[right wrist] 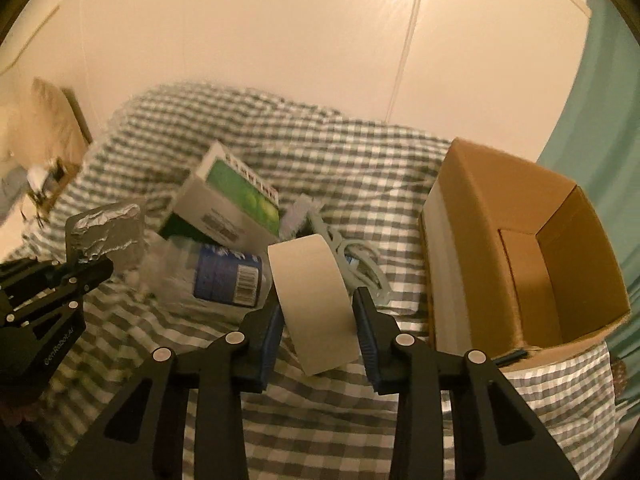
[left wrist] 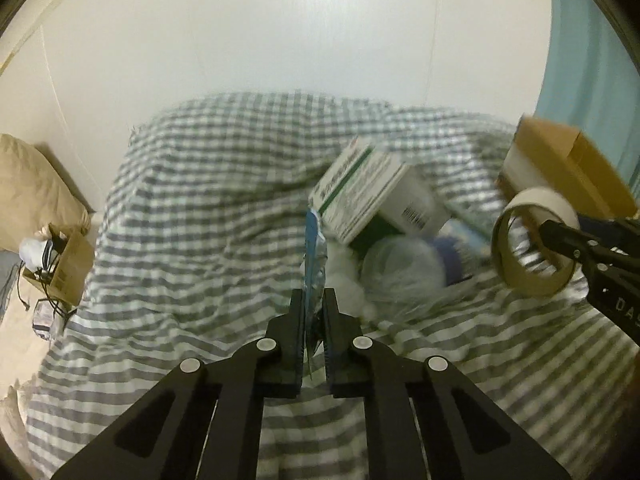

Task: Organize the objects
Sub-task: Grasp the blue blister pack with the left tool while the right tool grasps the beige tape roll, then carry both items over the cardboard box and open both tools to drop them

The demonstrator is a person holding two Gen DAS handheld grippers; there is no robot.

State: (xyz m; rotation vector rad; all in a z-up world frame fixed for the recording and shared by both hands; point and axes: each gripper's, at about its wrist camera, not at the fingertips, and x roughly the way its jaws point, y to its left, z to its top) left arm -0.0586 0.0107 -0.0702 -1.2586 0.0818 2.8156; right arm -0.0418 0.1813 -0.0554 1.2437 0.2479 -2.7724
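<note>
While I watch through the left wrist view, my left hand-held gripper (left wrist: 314,300) sits at lower centre of the frame, clenched on a foil blister pack (left wrist: 314,256) that stands edge-on between its fingers. From the right wrist view the same pack (right wrist: 106,232) shows its crinkled silver face at the left of the frame, pinched by the left hand-held gripper (right wrist: 86,264).

My right hand-held gripper (right wrist: 316,308) grasps a roll of beige tape (right wrist: 310,300) across its width, held above the checked bedcover (right wrist: 280,420). In the left view that roll (left wrist: 534,244) appears at the right edge, its hollow core facing the camera, with a finger of the right hand-held gripper (left wrist: 560,236) pressed on it.

At the middle of the frame lies a pile on the bed: a white and green carton (right wrist: 228,200) tilted on top of a clear plastic bottle with a blue label (right wrist: 224,276), and a grey plastic piece (right wrist: 352,256) just behind the tape. An open cardboard box (right wrist: 520,240) stands at the right of the frame, near the pile. A smaller brown box with cables (left wrist: 60,268) sits at the far left.
</note>
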